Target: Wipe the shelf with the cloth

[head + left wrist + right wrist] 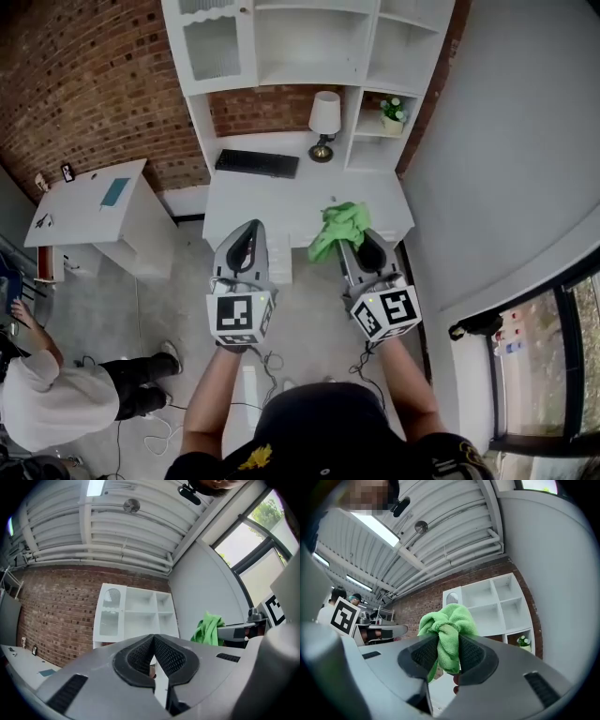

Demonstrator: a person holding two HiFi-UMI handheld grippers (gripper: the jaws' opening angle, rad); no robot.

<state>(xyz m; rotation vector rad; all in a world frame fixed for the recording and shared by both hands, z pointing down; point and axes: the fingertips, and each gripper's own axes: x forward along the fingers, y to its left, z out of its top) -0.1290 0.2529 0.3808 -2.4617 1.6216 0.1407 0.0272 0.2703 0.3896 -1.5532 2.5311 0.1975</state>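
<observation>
A bright green cloth (337,229) is pinched in my right gripper (354,240), which is shut on it; in the right gripper view the cloth (448,634) bunches up between the ribbed pads. My left gripper (247,242) is shut with nothing in it, its pads (140,660) meeting at their tips. Both grippers are held above the floor in front of a white desk (281,202) topped by a white shelf unit (314,47) with open compartments. The shelf unit (133,616) also shows ahead in the left gripper view, and the shelf unit (494,606) in the right gripper view.
On the desk stand a black keyboard (257,163) and a lamp (324,123); a small potted plant (393,114) sits in a lower right shelf compartment. A second white table (94,202) stands left. A person (56,394) crouches at lower left. Cables (272,366) lie on the floor.
</observation>
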